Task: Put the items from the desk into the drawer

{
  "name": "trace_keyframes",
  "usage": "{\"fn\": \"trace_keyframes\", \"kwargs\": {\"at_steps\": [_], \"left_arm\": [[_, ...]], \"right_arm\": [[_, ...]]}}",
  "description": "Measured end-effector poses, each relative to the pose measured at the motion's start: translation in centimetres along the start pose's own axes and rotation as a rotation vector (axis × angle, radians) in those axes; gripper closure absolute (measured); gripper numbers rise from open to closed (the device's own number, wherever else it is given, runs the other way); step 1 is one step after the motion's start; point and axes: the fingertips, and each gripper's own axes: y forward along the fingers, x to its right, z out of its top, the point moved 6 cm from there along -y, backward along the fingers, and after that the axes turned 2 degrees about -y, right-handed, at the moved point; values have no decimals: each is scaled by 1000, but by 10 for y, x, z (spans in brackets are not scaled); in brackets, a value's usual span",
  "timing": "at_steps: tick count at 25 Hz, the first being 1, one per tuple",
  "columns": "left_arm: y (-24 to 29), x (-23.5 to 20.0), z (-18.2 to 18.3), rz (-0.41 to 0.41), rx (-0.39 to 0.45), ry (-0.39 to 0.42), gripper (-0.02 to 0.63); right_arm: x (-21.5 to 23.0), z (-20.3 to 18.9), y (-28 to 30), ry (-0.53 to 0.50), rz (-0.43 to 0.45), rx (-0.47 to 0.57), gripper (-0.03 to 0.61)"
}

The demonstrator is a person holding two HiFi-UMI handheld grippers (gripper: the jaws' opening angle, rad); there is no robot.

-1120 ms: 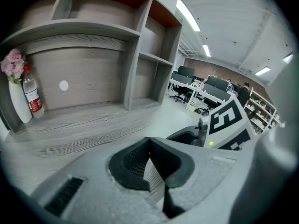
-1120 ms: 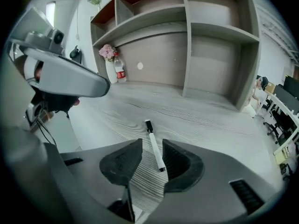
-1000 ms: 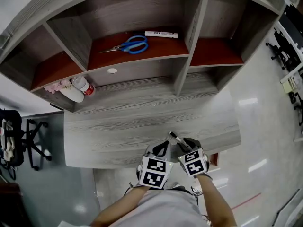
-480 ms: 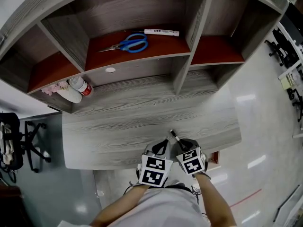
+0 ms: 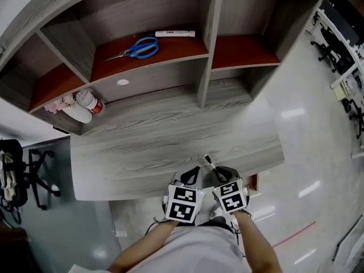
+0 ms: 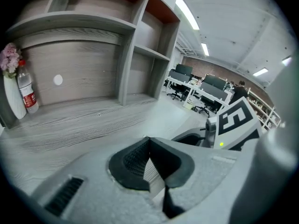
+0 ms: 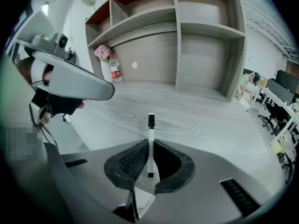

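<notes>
Tongs both sit low centre of the head view, side by side at the near edge of the desk (image 5: 159,147), marker cubes facing up. We read the left tongs (image 6: 148,141) as clenched: pads meet at the tip in the left gripper view, empty. We read the right tongs (image 7: 149,146) as clenched too, grasping a thin marker pen (image 7: 150,125). It has a white barrel and a black cap end, and it is held upright between the pads with the cap poking out past the tips. In the head view that pen points up and slightly left over the desk's near edge.

Other task items are up on the shelf unit (image 5: 205,44), upper centre of the head view. We see blue-handled scissors (image 5: 136,48) and a second marker (image 5: 175,33), white, lying on the red floor of the middle compartment. The two are near each other but apart, with the scissors to the left.

In the lower-left cubby, at the left of the head view, a bottle (image 5: 89,101) with a red label stands just beside a white vase (image 5: 78,114) of pink flowers. The left gripper view shows both upright at its far left. A black office chair (image 5: 23,169) stands on the glossy floor (image 5: 307,124) at the left edge of the frame, and more chairs sit at the upper right.
</notes>
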Motion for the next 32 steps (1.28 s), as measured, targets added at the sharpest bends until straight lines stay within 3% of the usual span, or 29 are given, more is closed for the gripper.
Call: {"fn": "trace_keyframes", "kwargs": {"at_steps": [22, 32], "left_arm": [[8, 116, -49, 115, 22, -60, 611], [9, 141, -77, 140, 30, -98, 611]], "right_arm": [[24, -99, -93, -20, 87, 69, 548], [24, -148, -103, -5, 119, 51, 548]]}}
